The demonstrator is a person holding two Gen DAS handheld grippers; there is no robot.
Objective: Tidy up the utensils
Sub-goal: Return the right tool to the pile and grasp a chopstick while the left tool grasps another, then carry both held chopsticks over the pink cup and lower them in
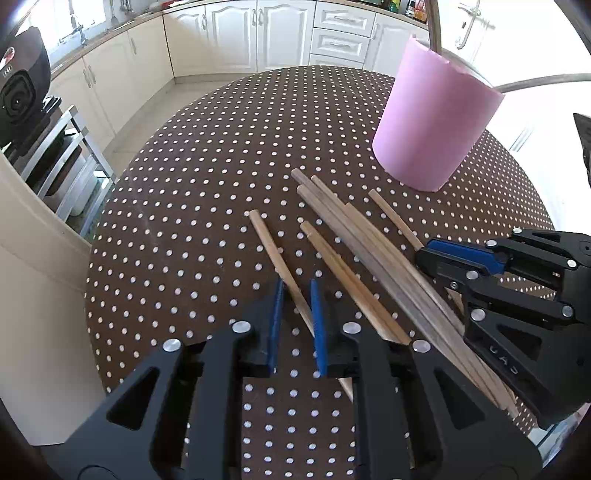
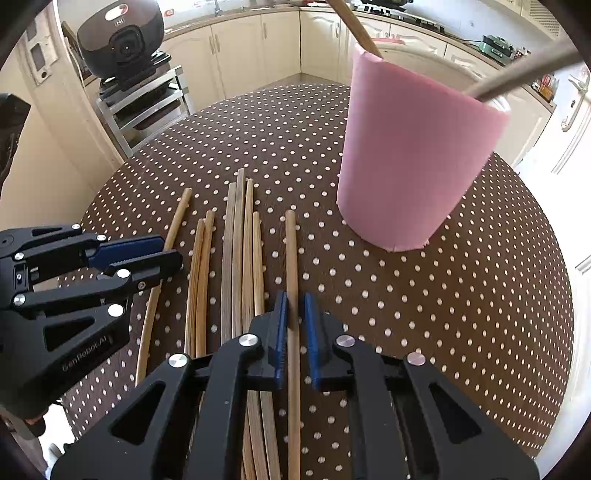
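Note:
Several wooden chopsticks (image 1: pixel 354 236) (image 2: pixel 238 251) lie side by side on a brown polka-dot table (image 1: pixel 207 192) (image 2: pixel 443 314). A pink cylindrical holder (image 1: pixel 432 122) (image 2: pixel 413 162) stands behind them with two sticks in it. My left gripper (image 1: pixel 297 299) is open, its blue pads astride the leftmost chopstick (image 1: pixel 275 254). My right gripper (image 2: pixel 295 310) is open, its pads astride the rightmost chopstick (image 2: pixel 291 258). Each gripper shows in the other's view: the right one (image 1: pixel 436 262), the left one (image 2: pixel 162 254).
The round table's edge curves close on the left (image 1: pixel 92 258) and right (image 2: pixel 565 332). A metal rack (image 2: pixel 147 103) with a black appliance (image 2: pixel 122 37) stands beyond the table. Cream kitchen cabinets (image 1: pixel 229 33) line the back wall.

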